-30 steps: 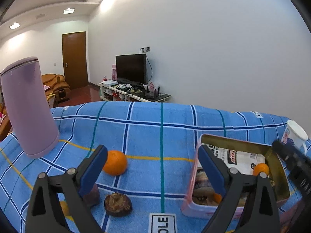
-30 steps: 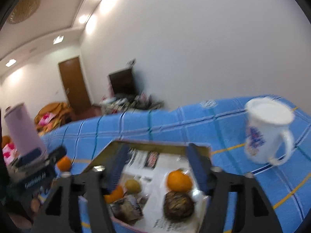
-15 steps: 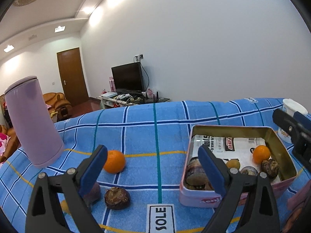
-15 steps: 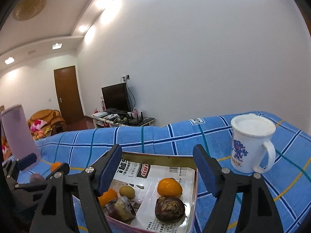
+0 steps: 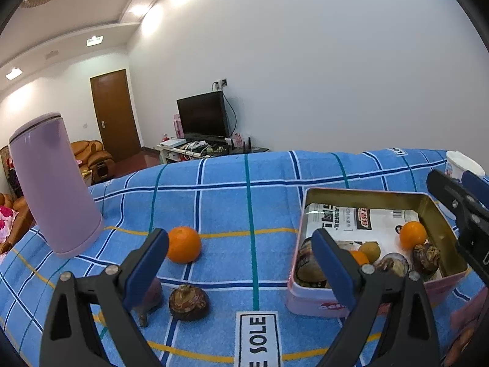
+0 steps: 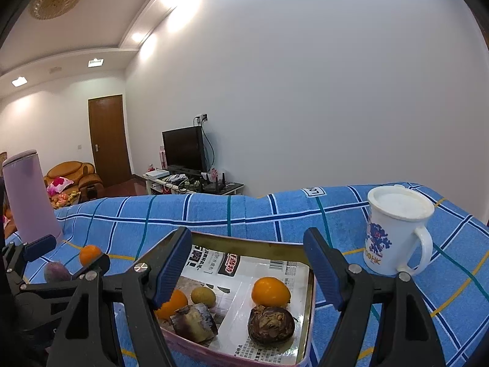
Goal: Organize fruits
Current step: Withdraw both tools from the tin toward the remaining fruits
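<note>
Left wrist view: my left gripper (image 5: 240,263) is spread wide, holding nothing. On the blue cloth (image 5: 244,202), toward its near left corner, three fruits remain outside the tin (image 5: 366,194) — an orange (image 5: 184,244), a brown fruit (image 5: 189,303) and a purple one (image 5: 151,295).

Right wrist view: my right gripper (image 6: 249,270) is likewise spread and empty over the tin (image 6: 244,240), which holds five fruits. I judge the task over half done.

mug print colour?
Blue print on the white mug, clearest in the right wrist view.
</note>
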Action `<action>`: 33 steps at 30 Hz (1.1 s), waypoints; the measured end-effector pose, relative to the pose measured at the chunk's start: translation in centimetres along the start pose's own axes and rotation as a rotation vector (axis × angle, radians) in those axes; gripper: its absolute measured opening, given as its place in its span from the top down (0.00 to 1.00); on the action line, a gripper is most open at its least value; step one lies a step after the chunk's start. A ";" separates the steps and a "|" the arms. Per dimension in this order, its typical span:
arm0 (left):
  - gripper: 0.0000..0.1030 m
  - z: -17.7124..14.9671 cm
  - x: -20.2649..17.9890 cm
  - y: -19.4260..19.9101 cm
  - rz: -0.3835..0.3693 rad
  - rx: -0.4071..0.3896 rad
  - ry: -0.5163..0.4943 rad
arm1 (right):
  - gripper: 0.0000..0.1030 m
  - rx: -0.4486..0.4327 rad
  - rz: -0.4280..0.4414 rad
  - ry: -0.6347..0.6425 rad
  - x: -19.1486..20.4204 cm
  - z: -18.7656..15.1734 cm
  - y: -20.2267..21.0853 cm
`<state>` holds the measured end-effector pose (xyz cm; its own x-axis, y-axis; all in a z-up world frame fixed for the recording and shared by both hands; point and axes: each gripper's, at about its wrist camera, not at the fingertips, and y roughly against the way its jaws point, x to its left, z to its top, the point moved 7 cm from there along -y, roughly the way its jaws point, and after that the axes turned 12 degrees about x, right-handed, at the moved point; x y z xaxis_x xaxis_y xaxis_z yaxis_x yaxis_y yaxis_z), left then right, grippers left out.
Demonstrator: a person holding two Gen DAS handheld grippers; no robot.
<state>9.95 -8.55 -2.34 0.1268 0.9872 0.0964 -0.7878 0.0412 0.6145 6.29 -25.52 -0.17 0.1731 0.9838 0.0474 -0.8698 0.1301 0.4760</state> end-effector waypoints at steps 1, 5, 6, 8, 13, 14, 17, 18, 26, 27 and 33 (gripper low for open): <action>0.06 -0.1 0.1 0.0 0.000 0.003 0.002 | 0.26 0.001 0.000 0.003 0.1 0.0 0.1; 0.06 -0.2 0.4 0.1 0.002 0.005 0.013 | 0.26 0.006 0.010 0.003 0.4 -0.1 0.3; 0.06 -0.3 0.5 0.1 0.004 0.004 0.015 | 0.26 0.007 0.015 0.000 0.5 -0.2 0.4; 0.06 -0.5 0.6 0.4 0.006 -0.003 0.017 | 0.26 0.012 0.030 -0.012 0.5 -0.3 0.4; 0.06 -0.9 1.0 0.9 0.015 -0.006 0.012 | 0.26 0.025 0.053 -0.040 0.6 -0.5 0.5; 0.06 -1.0 1.2 1.0 0.016 -0.005 0.013 | 0.26 0.025 0.056 -0.043 0.7 -0.5 0.5; 0.06 -1.2 1.6 1.1 0.012 0.002 0.012 | 0.26 0.029 0.066 -0.043 1.1 -0.6 0.6; 0.06 -1.3 1.8 1.1 0.014 0.008 0.012 | 0.26 0.030 0.067 -0.041 1.2 -0.7 0.6; 0.06 -2.3 4.0 0.8 0.014 0.054 -0.011 | 0.26 0.021 0.078 -0.015 2.7 -0.9 1.1; 0.06 -2.4 4.3 0.8 0.015 0.054 -0.009 | 0.26 0.022 0.082 -0.015 2.9 -0.9 1.2; 0.06 -2.7 6.2 0.7 0.022 0.061 0.002 | 0.26 0.041 0.092 -0.011 3.9 -1.1 1.1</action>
<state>8.49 -2.01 -3.43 0.1092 0.9880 0.1089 -0.7521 0.0105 0.6589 5.52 -21.41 -0.50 0.0987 0.9899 0.1021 -0.8627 0.0340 0.5046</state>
